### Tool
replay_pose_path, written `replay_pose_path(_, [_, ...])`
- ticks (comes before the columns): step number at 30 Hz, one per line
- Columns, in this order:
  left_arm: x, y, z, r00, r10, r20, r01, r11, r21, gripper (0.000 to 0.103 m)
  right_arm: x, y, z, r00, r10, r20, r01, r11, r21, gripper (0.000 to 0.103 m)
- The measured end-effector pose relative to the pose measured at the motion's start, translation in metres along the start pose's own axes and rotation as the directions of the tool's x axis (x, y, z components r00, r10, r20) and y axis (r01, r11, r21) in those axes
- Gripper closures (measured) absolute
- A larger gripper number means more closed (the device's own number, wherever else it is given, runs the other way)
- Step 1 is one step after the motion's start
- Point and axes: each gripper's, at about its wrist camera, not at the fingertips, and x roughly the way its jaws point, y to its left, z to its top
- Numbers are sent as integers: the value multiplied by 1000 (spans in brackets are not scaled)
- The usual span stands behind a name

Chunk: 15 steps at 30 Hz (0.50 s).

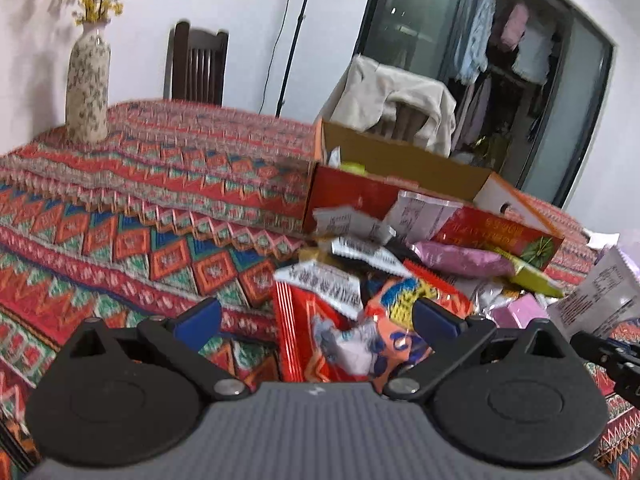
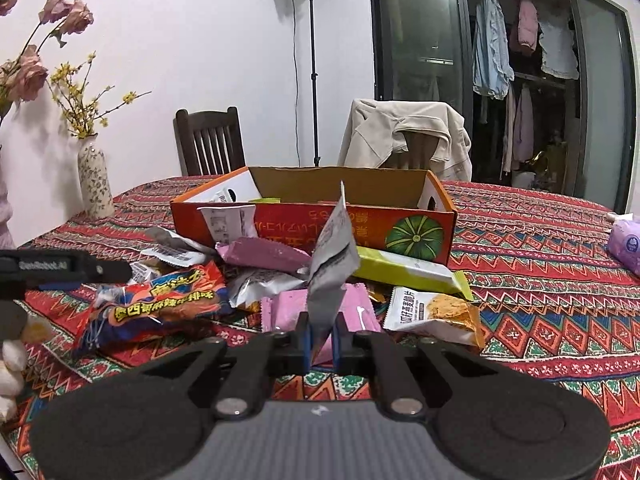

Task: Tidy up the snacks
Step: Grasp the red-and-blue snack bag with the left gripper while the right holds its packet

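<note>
A pile of snack packets (image 2: pixel 256 276) lies on the patterned tablecloth in front of an open orange cardboard box (image 2: pixel 316 216) with a pumpkin picture. My right gripper (image 2: pixel 321 342) is shut on a grey-and-white snack packet (image 2: pixel 332 264) and holds it upright above the pile. My left gripper (image 1: pixel 316 318) is open, its blue pads on either side of an orange-red crinkled packet (image 1: pixel 384 320) at the near edge of the pile. The box also shows in the left wrist view (image 1: pixel 400 176). The left gripper also shows at the left edge of the right wrist view (image 2: pixel 60 270).
A flowered vase (image 1: pixel 87 88) stands at the far left of the table. Two chairs (image 2: pixel 210 140) stand behind the table, one draped with a beige jacket (image 2: pixel 404 136). A purple tissue pack (image 2: pixel 626 242) lies at the right. A lamp stand (image 2: pixel 314 80) is behind.
</note>
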Motion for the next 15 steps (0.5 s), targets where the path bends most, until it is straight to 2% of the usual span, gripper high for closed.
replay_pose_path(9, [6,-13,-15,995,-58,-79,56,998,-28,0,-4,-8,-6,1000,18,4,-19,1000,23,93])
replay_pose_path(15, [2,-25,-21,994,-72,-85,72,997,-3,3,-8,-14,-9,1000,30,9,-31,999,39,93])
